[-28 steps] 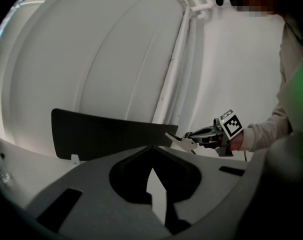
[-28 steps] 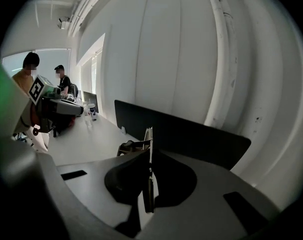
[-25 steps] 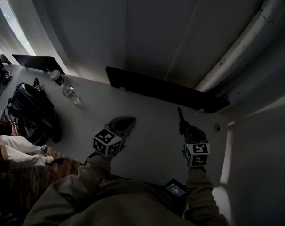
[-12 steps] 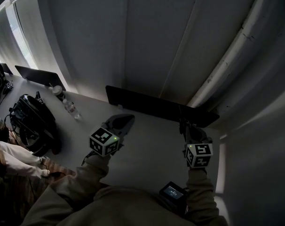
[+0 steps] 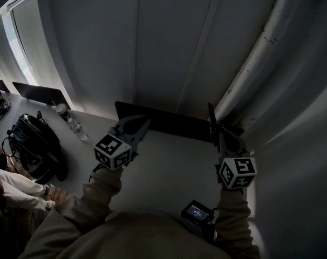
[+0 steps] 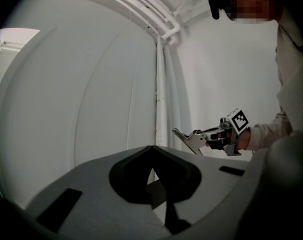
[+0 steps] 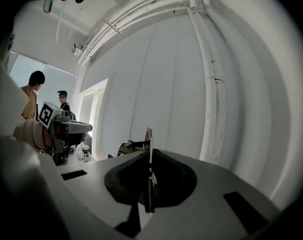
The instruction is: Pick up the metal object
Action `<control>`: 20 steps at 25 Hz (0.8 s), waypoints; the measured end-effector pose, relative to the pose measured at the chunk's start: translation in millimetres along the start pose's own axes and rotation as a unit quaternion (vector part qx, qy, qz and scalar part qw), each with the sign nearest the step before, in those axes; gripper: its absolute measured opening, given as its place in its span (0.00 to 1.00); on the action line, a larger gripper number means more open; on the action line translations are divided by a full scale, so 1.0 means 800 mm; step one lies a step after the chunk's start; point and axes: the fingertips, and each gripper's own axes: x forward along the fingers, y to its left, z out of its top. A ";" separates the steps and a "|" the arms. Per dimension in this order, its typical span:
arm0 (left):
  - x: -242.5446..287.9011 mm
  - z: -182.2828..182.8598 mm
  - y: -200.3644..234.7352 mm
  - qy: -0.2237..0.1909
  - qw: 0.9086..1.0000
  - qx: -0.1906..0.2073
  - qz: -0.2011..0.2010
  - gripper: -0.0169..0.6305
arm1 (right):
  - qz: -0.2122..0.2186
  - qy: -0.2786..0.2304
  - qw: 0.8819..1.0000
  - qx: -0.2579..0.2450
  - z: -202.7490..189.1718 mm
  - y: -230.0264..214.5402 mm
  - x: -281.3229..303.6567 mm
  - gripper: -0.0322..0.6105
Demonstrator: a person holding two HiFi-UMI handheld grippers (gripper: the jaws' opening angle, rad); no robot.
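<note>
The right gripper (image 7: 150, 191) has its fingers closed on the thin metal plate (image 7: 149, 144), holding it edge-on at the far right, clear of the desk (image 5: 169, 169). The left gripper (image 6: 151, 156) has its fingers closed on nothing. The pick-up looks complete, and I judge that nothing is left to do.

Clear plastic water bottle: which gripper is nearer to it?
Left. The left gripper is right of the clear plastic water bottle in the head view; the right gripper, shut on a thin metal strip, is much farther right.
</note>
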 end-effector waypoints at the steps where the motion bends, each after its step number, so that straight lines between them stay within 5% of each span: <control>1: 0.003 0.006 -0.002 -0.004 1.000 0.003 -0.002 0.02 | -0.002 -0.004 1.000 0.003 0.006 -0.003 -0.003 0.08; 20: 0.010 0.001 -0.020 -0.002 1.000 -0.002 -0.025 0.02 | 0.002 -0.019 1.000 0.013 0.007 0.003 -0.014 0.08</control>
